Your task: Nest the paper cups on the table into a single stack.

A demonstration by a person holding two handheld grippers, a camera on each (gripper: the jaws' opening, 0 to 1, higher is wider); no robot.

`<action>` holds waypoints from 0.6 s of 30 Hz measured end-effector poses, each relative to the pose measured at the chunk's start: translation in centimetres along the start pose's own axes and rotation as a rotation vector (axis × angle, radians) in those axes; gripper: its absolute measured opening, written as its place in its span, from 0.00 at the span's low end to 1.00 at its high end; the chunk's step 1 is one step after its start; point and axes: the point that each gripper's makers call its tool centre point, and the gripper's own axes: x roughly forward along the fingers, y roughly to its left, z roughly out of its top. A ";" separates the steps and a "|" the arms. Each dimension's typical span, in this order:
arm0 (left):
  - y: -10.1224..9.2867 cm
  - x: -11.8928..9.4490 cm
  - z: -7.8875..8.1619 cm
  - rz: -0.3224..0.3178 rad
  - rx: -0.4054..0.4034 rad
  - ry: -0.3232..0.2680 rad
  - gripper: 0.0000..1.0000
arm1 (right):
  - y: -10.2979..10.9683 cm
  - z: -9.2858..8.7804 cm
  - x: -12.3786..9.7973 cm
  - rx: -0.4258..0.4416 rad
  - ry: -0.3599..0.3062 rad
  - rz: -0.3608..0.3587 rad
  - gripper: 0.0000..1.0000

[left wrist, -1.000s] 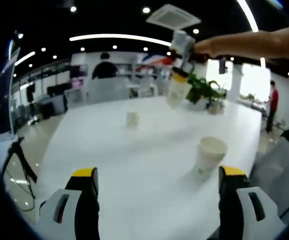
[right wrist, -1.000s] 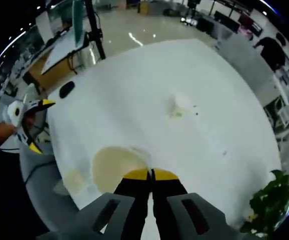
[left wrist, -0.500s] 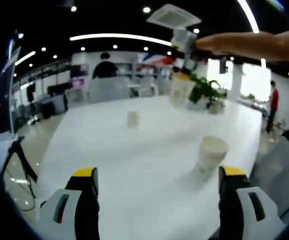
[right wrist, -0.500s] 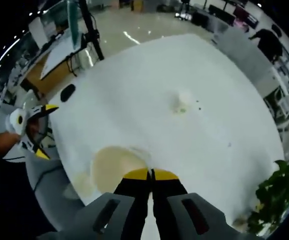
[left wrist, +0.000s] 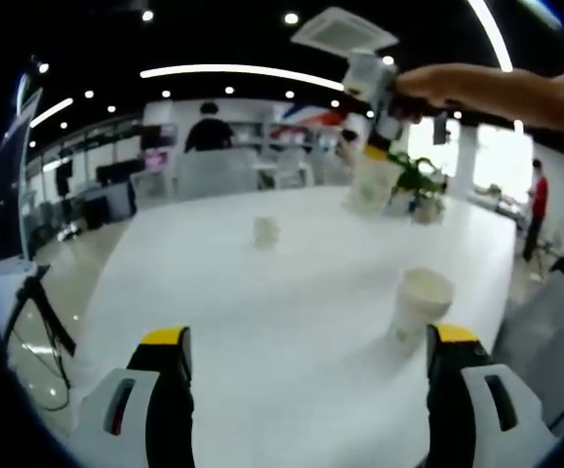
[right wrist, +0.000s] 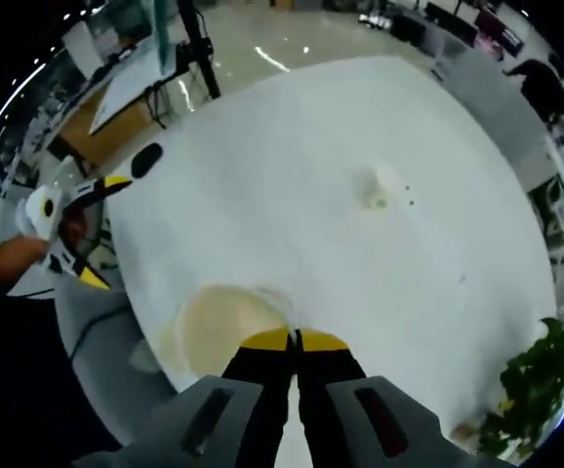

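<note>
Three paper cups are showing in the left gripper view: one near cup [left wrist: 422, 300] is standing upright on the white table [left wrist: 292, 322] at lower right of the frame, just above and slightly inside the tip of the right-hand jaw; one far cup [left wrist: 265, 230] is standing small near the frame centre, well apart from both jaws; one held cup [left wrist: 369, 180] is hanging in the air at upper right, above the table and in front of a potted plant [left wrist: 421, 180]. The left gripper [left wrist: 306, 341] is keeping its jaws spread wide at the bottom of the frame, with bare table between the yellow tips and nothing in contact with them. The right gripper [left wrist: 375, 93] is entering from the upper right, carried by a hand [left wrist: 428, 83], and is pinching the held cup by its rim. In the right gripper view, the right gripper [right wrist: 295, 339] is pressing its yellow tips together on the rim of the held cup [right wrist: 221, 327], whose open mouth is lying just left of the tips at lower centre. The far cup [right wrist: 380, 185] is sitting at upper right of centre on the table [right wrist: 292, 156]. The left gripper [right wrist: 92, 229] is appearing at the left edge, jaws apart.
</note>
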 end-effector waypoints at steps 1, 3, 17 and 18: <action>0.0 0.0 0.0 0.001 -0.001 0.002 0.98 | 0.2 -0.1 0.0 -0.004 0.002 0.001 0.00; -0.1 -0.1 -0.2 0.000 -0.001 0.006 0.98 | 0.5 -0.1 0.0 -0.009 0.001 0.001 0.00; -0.7 -0.1 -0.6 -0.007 0.001 0.017 0.98 | 2.0 -0.8 -0.7 -0.048 0.002 -0.002 0.00; -0.9 -0.1 -0.6 -0.009 0.003 0.020 0.98 | 2.0 -0.9 -0.8 -0.050 0.004 -0.003 0.00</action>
